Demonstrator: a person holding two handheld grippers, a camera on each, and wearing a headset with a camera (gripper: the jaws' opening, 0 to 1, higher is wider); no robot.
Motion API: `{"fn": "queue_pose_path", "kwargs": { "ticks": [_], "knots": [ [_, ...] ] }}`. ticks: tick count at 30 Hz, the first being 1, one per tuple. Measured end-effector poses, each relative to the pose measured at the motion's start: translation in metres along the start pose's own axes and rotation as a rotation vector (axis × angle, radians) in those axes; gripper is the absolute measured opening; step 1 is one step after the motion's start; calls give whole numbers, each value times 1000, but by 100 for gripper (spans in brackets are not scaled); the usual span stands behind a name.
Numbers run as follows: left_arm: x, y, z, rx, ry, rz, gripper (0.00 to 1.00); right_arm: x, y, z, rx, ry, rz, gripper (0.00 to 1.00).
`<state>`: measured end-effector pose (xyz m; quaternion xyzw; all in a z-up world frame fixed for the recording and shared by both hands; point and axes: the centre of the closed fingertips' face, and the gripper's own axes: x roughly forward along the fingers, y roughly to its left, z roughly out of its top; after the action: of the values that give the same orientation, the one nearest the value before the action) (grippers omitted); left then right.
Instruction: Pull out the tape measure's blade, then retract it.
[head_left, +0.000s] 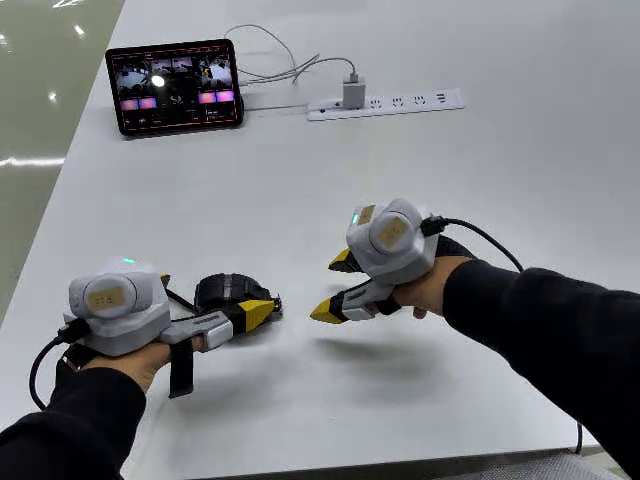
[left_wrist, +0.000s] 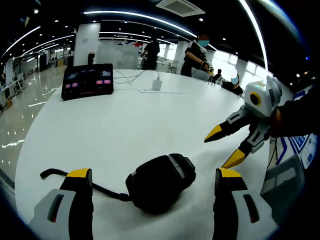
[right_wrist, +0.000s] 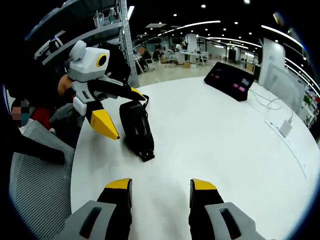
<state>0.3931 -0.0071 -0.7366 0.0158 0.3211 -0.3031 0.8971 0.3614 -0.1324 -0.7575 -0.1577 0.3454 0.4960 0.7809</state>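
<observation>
A black tape measure (head_left: 232, 290) lies on the white table (head_left: 300, 200), its blade in and its black strap (head_left: 180, 368) trailing toward me. My left gripper (head_left: 245, 300) is open, with its yellow-tipped jaws on either side of the tape measure (left_wrist: 160, 182) and wide of it. In its own view the left gripper (left_wrist: 152, 175) shows gaps on both sides of the case. To the right, a little above the table, my right gripper (head_left: 332, 288) is open and holds nothing. From the right gripper (right_wrist: 161, 185) the tape measure (right_wrist: 136, 130) lies ahead, by the left gripper (right_wrist: 124, 110).
A tablet (head_left: 175, 85) with a lit screen stands at the far left. A white power strip (head_left: 385, 103) with a charger (head_left: 354, 92) and cables lies at the back. The table's left edge borders a shiny floor. People stand far behind the table.
</observation>
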Motion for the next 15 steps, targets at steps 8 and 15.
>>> {"fn": "queue_pose_path", "kwargs": {
  "ticks": [8, 15],
  "knots": [
    [-5, 3, -6, 85, 22, -32, 99, -18, -3, -10, 50, -19, -23, 47],
    [-13, -2, -5, 97, 37, -92, 99, -36, -8, -18, 41, -26, -44, 52]
  ]
}}
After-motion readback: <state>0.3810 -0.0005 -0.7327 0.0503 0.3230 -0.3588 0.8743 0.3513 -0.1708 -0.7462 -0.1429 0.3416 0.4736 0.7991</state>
